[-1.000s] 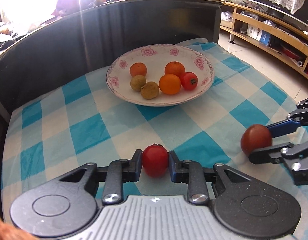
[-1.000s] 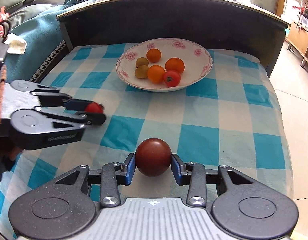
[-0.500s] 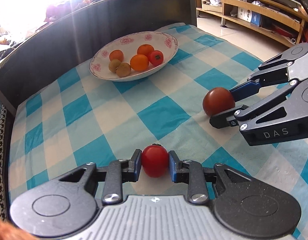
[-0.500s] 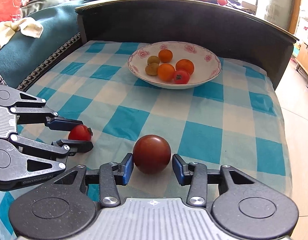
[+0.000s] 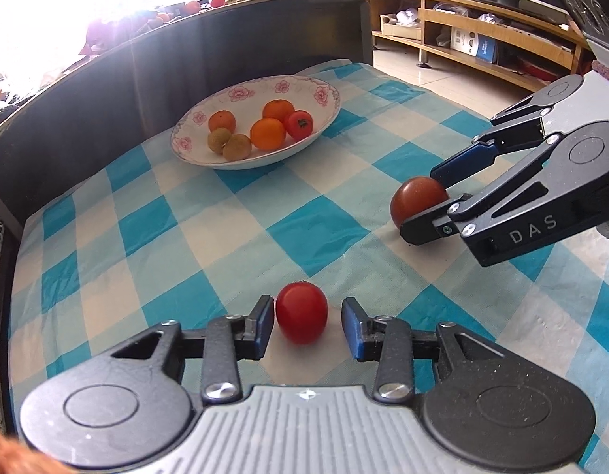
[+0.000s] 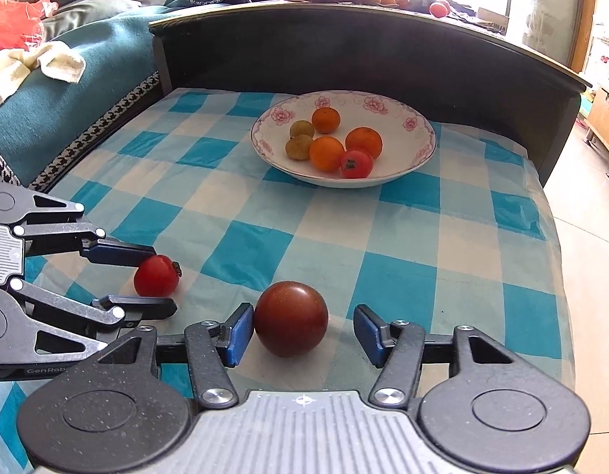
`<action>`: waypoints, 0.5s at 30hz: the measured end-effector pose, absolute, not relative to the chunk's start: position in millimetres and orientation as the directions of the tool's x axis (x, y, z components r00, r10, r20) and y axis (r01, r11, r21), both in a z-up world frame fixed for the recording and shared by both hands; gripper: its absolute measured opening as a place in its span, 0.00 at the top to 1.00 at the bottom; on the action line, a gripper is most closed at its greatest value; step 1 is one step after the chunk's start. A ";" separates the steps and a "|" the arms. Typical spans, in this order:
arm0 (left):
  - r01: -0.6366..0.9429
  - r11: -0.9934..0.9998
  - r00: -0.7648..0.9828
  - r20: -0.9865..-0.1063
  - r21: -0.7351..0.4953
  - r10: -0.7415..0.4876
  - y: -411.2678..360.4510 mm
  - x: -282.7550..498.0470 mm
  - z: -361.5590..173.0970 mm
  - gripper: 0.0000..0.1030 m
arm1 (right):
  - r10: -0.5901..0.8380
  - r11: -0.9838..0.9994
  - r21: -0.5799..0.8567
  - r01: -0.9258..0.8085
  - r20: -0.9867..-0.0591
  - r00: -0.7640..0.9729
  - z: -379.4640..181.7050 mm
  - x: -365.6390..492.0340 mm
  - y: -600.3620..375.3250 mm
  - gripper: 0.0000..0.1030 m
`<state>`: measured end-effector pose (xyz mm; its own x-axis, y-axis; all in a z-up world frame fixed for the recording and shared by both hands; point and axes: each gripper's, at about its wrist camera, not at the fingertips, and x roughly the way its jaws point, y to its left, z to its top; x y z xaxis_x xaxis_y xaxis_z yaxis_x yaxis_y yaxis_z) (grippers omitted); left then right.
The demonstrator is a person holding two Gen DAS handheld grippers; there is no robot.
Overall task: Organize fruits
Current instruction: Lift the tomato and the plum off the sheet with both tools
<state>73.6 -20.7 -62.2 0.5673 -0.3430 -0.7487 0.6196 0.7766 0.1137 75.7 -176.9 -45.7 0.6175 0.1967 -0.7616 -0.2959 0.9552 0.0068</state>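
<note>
A small red tomato (image 5: 301, 318) rests on the checked cloth between the parted fingers of my left gripper (image 5: 307, 326), which is open with a gap on both sides. A larger dark red fruit (image 6: 291, 318) lies on the cloth inside my open right gripper (image 6: 303, 330), close to its left pad and clear of the right one. Each gripper shows in the other view: the right gripper (image 5: 428, 203) around the dark fruit (image 5: 419, 201), the left gripper (image 6: 160, 280) around the tomato (image 6: 155, 275). A floral white bowl (image 6: 417, 148) at the back holds oranges, two small brownish fruits and a tomato.
A dark curved board (image 6: 363, 51) walls the back of the blue-and-white checked cloth (image 6: 264, 213). A teal sofa with a cream towel (image 6: 35, 65) lies to the left, wooden shelving (image 5: 482, 35) to the right. Bare floor (image 6: 592, 237) runs past the cloth's right edge.
Both grippers have come down and back from the bowl with their fruits and opened. The tomato and the dark fruit now lie released on the cloth between parted fingers.
</note>
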 end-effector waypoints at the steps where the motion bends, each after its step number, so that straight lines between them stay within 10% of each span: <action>1: 0.621 0.776 0.566 -0.749 0.112 -0.345 -19.6 73.4 -62.5 0.53 | 0.202 0.954 0.010 -0.301 -0.764 0.613 -45.9 76.0 -175.8 0.51; 15: 0.611 0.785 0.567 -0.748 0.101 -0.345 -20.6 75.9 -64.4 0.53 | 0.216 0.948 0.019 -0.319 -0.773 0.596 -50.9 78.1 -171.2 0.52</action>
<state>75.9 -20.6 -64.4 0.5675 -0.3452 -0.7475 0.6106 0.7855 0.1008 78.1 -171.2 -50.9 0.5965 0.2156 -0.7731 -0.3185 0.9477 0.0186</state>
